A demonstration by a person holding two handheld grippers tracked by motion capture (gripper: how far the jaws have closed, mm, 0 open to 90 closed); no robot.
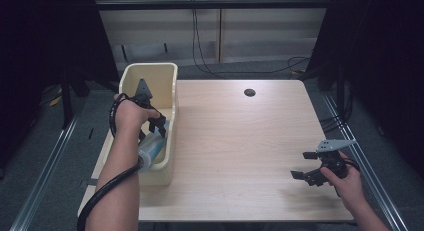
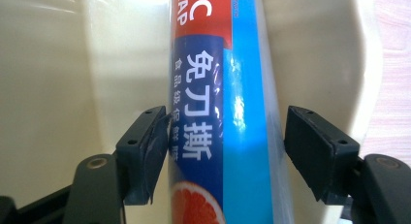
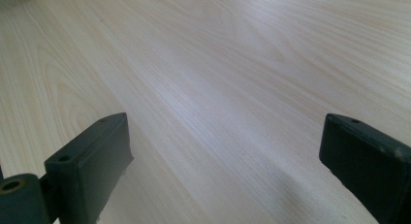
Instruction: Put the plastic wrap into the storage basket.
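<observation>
Roll point(image 2: 220, 112) between left fingers point(image 2: 145, 151) — inside bin point(image 2: 63, 78)

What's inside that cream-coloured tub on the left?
The tub holds a roll of cling wrap in a blue and red label, gripped by the left tool. The hand and tool cover part of the tub's floor.

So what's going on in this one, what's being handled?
A person works at a wooden table with a gripper in each hand. The left gripper reaches into a cream plastic bin at the table's left edge and is closed on a roll of cling wrap in blue and red packaging, which lies inside the bin. The right gripper rests low over bare table near the right edge, jaws wide open with nothing between them.
</observation>
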